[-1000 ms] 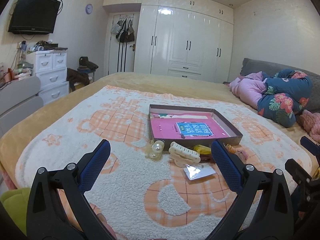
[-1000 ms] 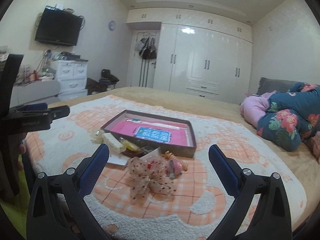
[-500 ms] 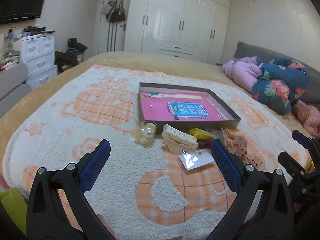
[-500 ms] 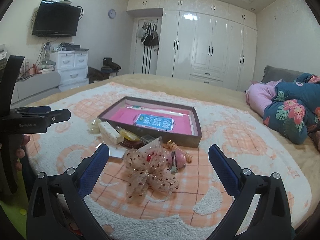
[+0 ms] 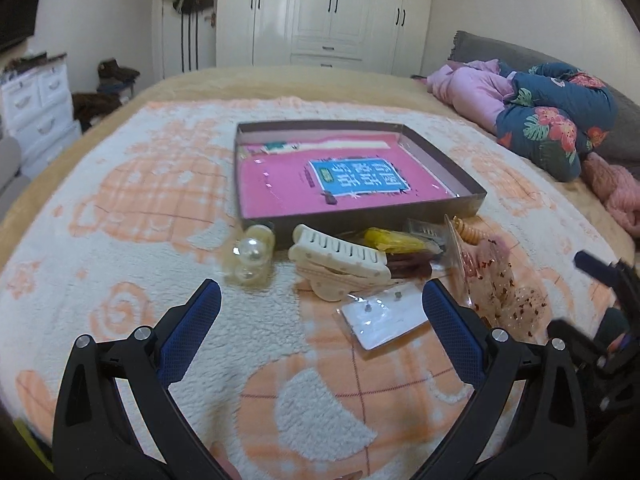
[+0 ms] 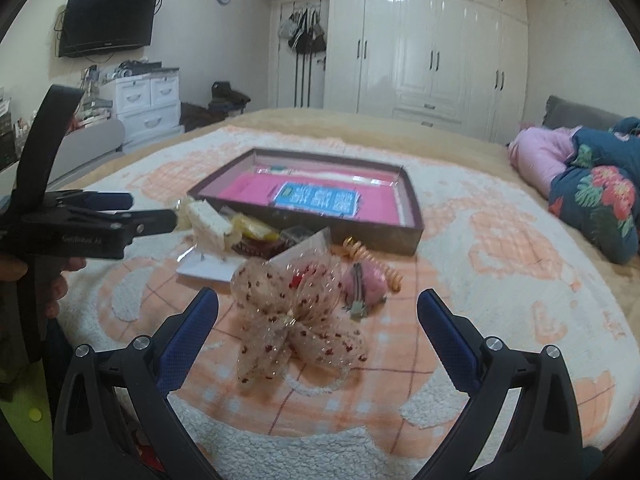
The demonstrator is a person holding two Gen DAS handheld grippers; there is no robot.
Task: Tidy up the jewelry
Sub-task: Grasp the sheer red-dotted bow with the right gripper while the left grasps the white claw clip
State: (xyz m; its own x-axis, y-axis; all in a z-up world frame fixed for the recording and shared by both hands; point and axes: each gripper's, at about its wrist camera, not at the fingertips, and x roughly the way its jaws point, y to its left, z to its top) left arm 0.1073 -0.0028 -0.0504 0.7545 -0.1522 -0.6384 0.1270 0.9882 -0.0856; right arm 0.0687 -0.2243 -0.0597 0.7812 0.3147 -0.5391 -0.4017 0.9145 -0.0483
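A shallow dark box (image 5: 472, 194) (image 6: 412, 228) with a pink lining lies on the bed blanket. In front of it lie a cream claw clip (image 5: 338, 262) (image 6: 208, 224), a pearl clip (image 5: 250, 258), a yellow piece (image 5: 390, 240), a clear earring packet (image 5: 380, 316), an orange spiral tie (image 6: 372, 258), a pink hair clip (image 6: 362, 284) and a sheer dotted bow (image 6: 296, 308) (image 5: 496, 284). My left gripper (image 5: 320, 306) is open, just short of the claw clip. My right gripper (image 6: 318, 310) is open with the bow between its fingers, untouched.
The white and orange blanket (image 5: 120, 216) covers a wide bed. Folded floral and pink bedding (image 5: 552, 120) lies at the right. White drawers (image 6: 146, 102) stand left of the bed, wardrobes (image 6: 424, 44) at the back. The left gripper's body (image 6: 80, 224) shows at the right view's left edge.
Both grippers have moved forward and down toward the items before the box. Both stay open, and nothing on the blanket has moved.
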